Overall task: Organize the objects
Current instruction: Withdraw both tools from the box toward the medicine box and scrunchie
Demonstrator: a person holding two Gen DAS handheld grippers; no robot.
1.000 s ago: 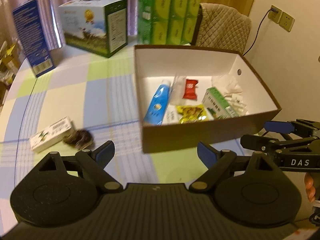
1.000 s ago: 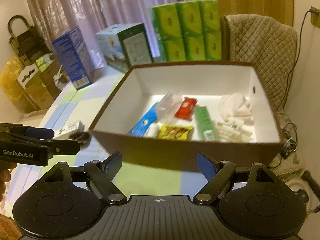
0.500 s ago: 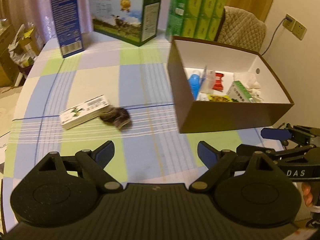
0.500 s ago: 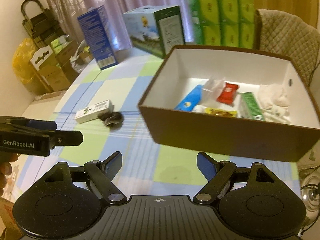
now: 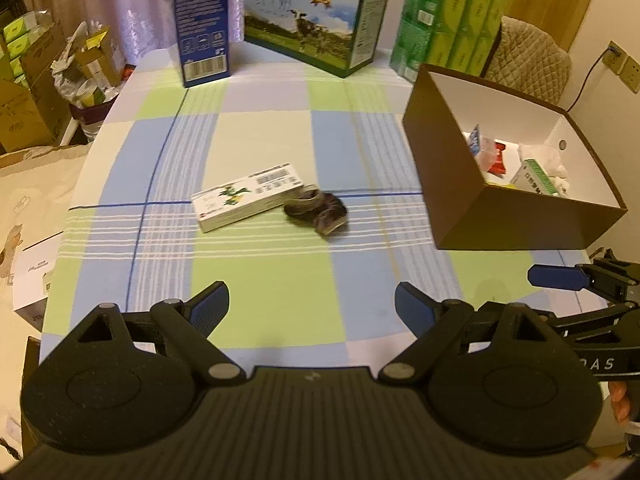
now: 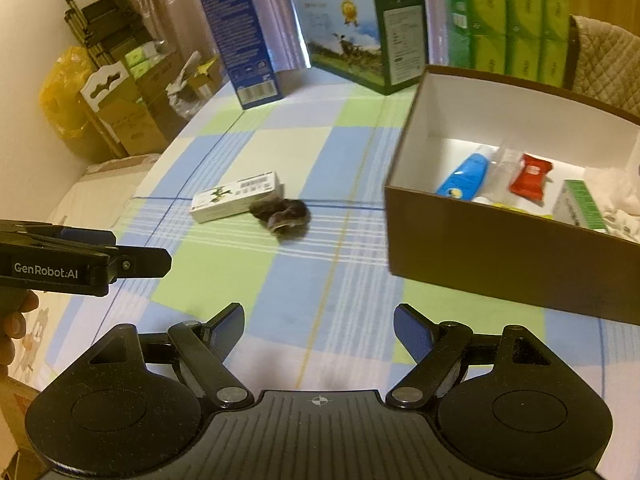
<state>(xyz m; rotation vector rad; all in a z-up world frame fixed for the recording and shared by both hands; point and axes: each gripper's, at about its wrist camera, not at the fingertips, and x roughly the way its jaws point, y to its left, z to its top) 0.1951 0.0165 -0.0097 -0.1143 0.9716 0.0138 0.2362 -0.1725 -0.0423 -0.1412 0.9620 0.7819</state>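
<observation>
On the checked tablecloth (image 5: pixel 256 276), toward the middle, two things lie outside the box — a flat white carton (image 5: pixel 247 197) with a barcode label, and a dark crumpled item (image 5: pixel 316 210) touching its right end; what the dark thing is I cannot tell. To the right stands the brown cardboard box (image 5: pixel 508 220), open at the top and white inside, which reads as the collecting place: it already holds a blue tube (image 6: pixel 464 176), a red packet (image 6: pixel 530 174), a green-and-white packet (image 5: pixel 534 178) and some white crumpled stuff (image 6: pixel 618 196). By that measure the sorting looks well along, with these two stragglers left.

Both tools are empty. The left gripper (image 5: pixel 312 306) has its jaws spread wide and faces the carton and the dark item from the near side, well short of them — probably lined up for whichever goes next. The right gripper (image 6: pixel 319 326) is likewise wide, near the table's front edge, with the box to its right and the two loose items ahead and to the left.

Along the far edge stand a tall blue carton (image 5: pixel 202 20), a milk case with a cow picture (image 5: pixel 316 12) and a stack of green tissue packs (image 5: pixel 448 28); they are large and upright, so they seem to be out of this job.

The carton is flat and stiff, so a pinch across its narrow width should suit it; the dark item looks soft and may need a fuller close.
</observation>
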